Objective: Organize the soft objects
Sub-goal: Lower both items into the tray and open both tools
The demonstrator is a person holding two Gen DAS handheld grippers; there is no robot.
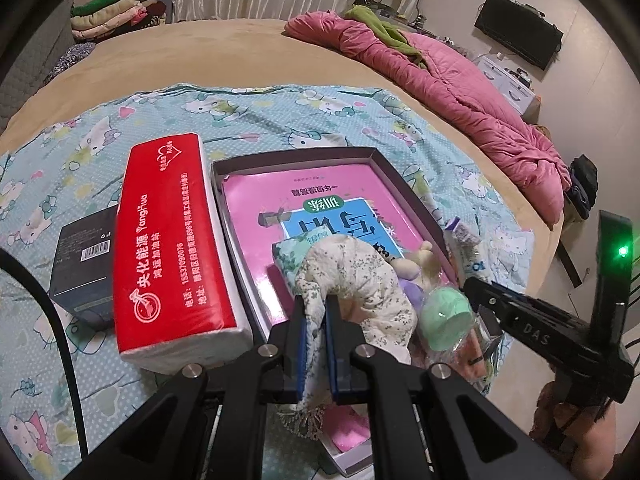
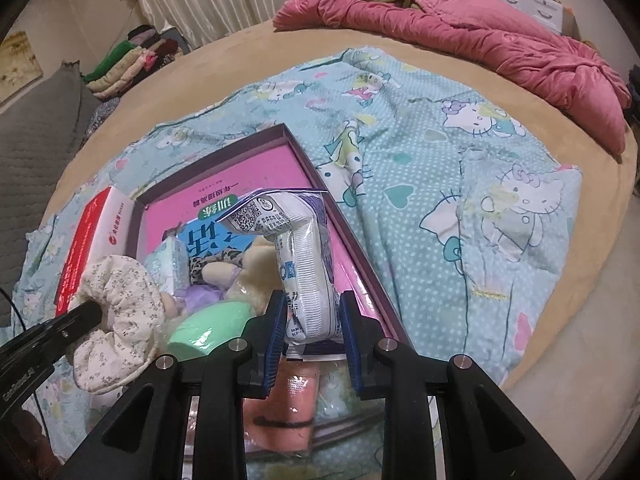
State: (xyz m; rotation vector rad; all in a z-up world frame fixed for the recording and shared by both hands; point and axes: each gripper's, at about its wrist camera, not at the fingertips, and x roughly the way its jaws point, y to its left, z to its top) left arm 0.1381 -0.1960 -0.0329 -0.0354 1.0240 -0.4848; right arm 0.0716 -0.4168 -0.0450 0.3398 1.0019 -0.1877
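My left gripper (image 1: 316,316) is shut on a cream floral scrunchie (image 1: 352,276), held over the near end of a shallow purple-rimmed box (image 1: 294,155). From the right wrist view the same scrunchie (image 2: 120,300) hangs at the left. My right gripper (image 2: 312,320) is shut on a white and purple soft packet (image 2: 304,248), upright above the box's (image 2: 320,184) right side. That packet (image 1: 468,248) shows in the left wrist view beside the box's right wall. In the box lie a pink book (image 1: 320,200), a beige plush toy (image 1: 416,264), a mint green sponge (image 1: 444,316) and a small floral tissue pack (image 1: 290,258).
A red tissue pack (image 1: 172,248) lies left of the box, with a black carton (image 1: 86,260) further left. All rest on a Hello Kitty sheet (image 2: 460,200) over a tan bed. A pink quilt (image 1: 460,92) lies far right; folded clothes (image 1: 116,8) are stacked at the back left.
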